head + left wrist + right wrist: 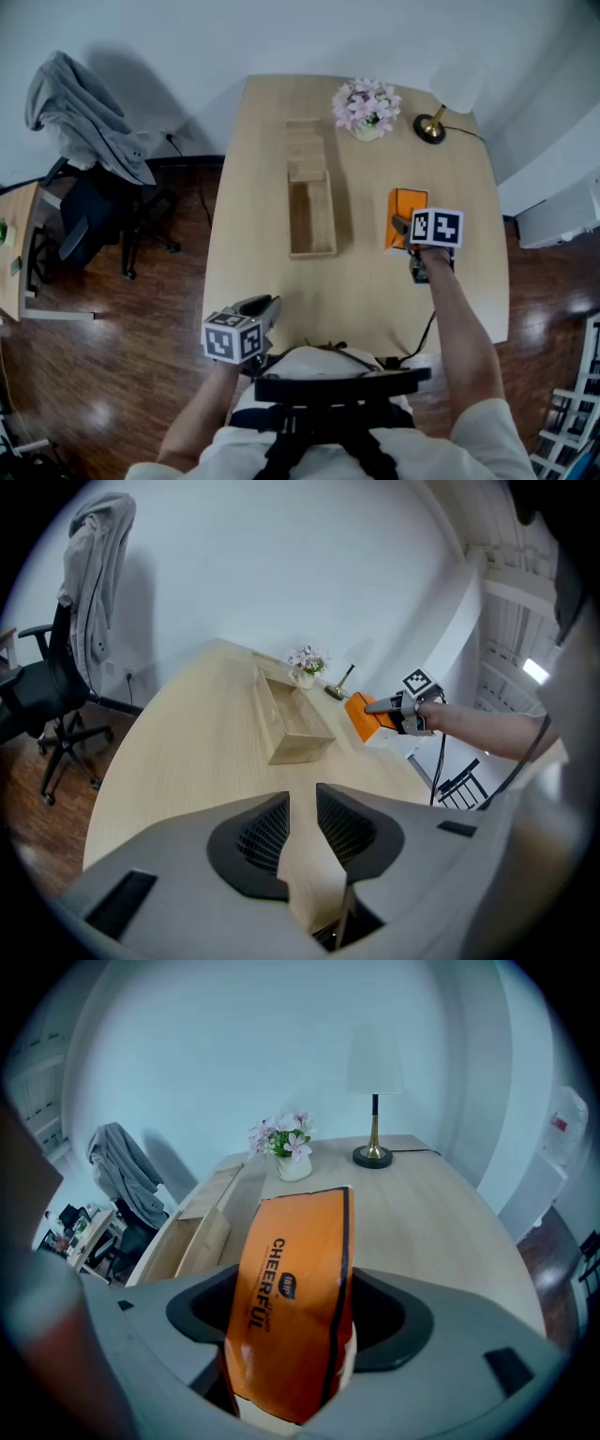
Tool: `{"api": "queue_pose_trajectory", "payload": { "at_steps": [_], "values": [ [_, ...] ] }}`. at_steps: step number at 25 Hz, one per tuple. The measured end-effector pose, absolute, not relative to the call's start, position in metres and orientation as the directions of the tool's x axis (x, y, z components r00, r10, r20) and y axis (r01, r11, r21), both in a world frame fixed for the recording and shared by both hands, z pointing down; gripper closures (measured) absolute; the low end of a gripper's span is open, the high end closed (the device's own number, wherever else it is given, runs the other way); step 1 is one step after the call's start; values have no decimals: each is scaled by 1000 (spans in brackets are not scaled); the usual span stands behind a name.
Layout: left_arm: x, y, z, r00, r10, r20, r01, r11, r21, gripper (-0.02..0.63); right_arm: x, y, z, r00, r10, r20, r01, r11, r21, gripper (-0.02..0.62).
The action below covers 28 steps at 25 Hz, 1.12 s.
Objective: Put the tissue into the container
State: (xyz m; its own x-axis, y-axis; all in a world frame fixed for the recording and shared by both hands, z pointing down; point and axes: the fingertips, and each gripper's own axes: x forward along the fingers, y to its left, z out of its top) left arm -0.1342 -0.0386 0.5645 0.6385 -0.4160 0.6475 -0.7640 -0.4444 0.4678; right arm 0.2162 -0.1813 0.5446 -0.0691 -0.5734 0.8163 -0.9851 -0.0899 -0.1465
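An orange tissue pack (406, 212) (295, 1307) marked CHEERFUL stands upright between the jaws of my right gripper (405, 231) (292, 1335), which is shut on it above the right half of the table. A long open wooden container (311, 202) (192, 1241) (292, 728) lies to the left of the pack, lengthwise at the table's middle. My left gripper (266, 309) (302, 822) hovers at the table's near left edge. Its jaws stand a narrow gap apart with nothing between them. From the left gripper view the pack (361, 716) shows held to the right of the container.
A pot of pink flowers (366, 108) and a brass lamp (431, 127) stand at the table's far end. An office chair draped with a grey garment (84, 112) stands on the wood floor to the left. A white unit (558, 220) is at the right.
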Motion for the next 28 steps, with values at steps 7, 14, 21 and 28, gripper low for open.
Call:
{"api": "queue_pose_trajectory", "payload": {
  "at_steps": [7, 14, 21, 28],
  "values": [
    [-152, -50, 563, 641, -426, 638, -762, -451, 464, 514, 196, -186, 545, -68, -572, 817, -985, -90, -145, 233],
    [-166, -59, 560, 646, -450, 617, -761, -445, 472, 514, 168, -193, 539, -95, -583, 807, -985, -63, -161, 233],
    [-174, -61, 561, 648, -455, 611, -760, -440, 478, 514, 141, -204, 533, -127, -584, 802, -985, -17, -169, 233],
    [-184, -67, 558, 634, -485, 602, -773, -429, 468, 514, 113, -216, 524, -164, -594, 788, -982, 20, -190, 235]
  ]
}}
